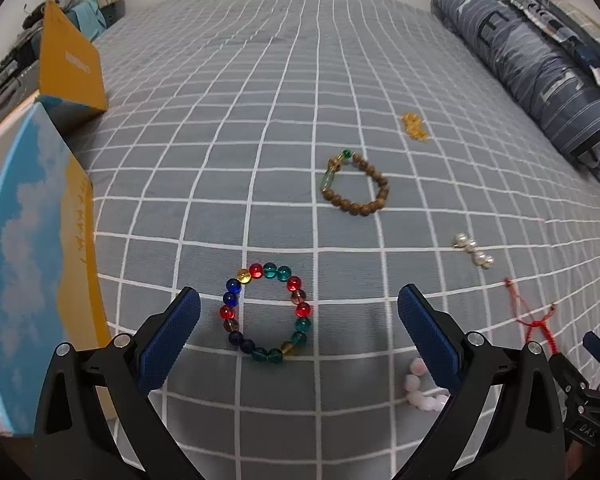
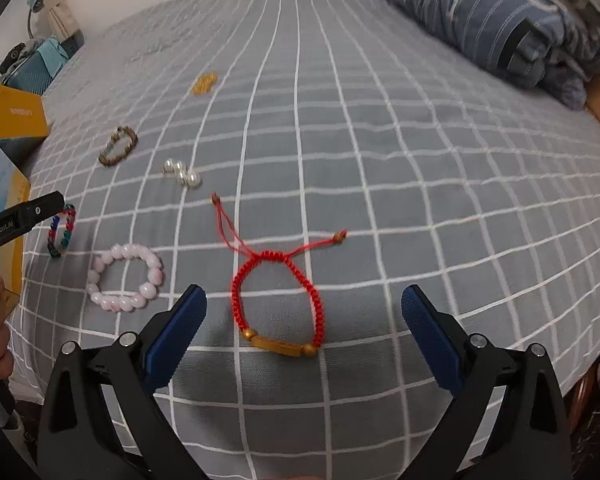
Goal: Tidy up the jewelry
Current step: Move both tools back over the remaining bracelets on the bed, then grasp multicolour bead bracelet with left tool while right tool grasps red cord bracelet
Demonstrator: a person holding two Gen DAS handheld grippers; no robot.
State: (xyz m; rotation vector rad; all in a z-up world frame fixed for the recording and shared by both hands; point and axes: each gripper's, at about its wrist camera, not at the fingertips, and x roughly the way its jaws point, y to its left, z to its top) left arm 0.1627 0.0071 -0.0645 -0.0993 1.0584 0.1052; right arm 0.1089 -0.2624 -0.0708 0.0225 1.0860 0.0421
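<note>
We hold both grippers above a checked bed, fingers spread and empty. The left gripper frames a multicoloured glass-bead bracelet; the right gripper frames a red braided cord bracelet. Each seems ready for a first pick: descend, then pinch. A box, possibly the destination, stands at nine o'clock. Open bedding lies towards twelve.

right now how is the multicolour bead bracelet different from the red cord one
The multicolour bead bracelet is a closed ring of glassy round beads; the red cord bracelet is braided string with a gold bar and two loose knotted tails. The bead one lies ahead of the left gripper, the cord one ahead of the right gripper. Both lie flat on the checked bedsheet, ungrasped.
</note>
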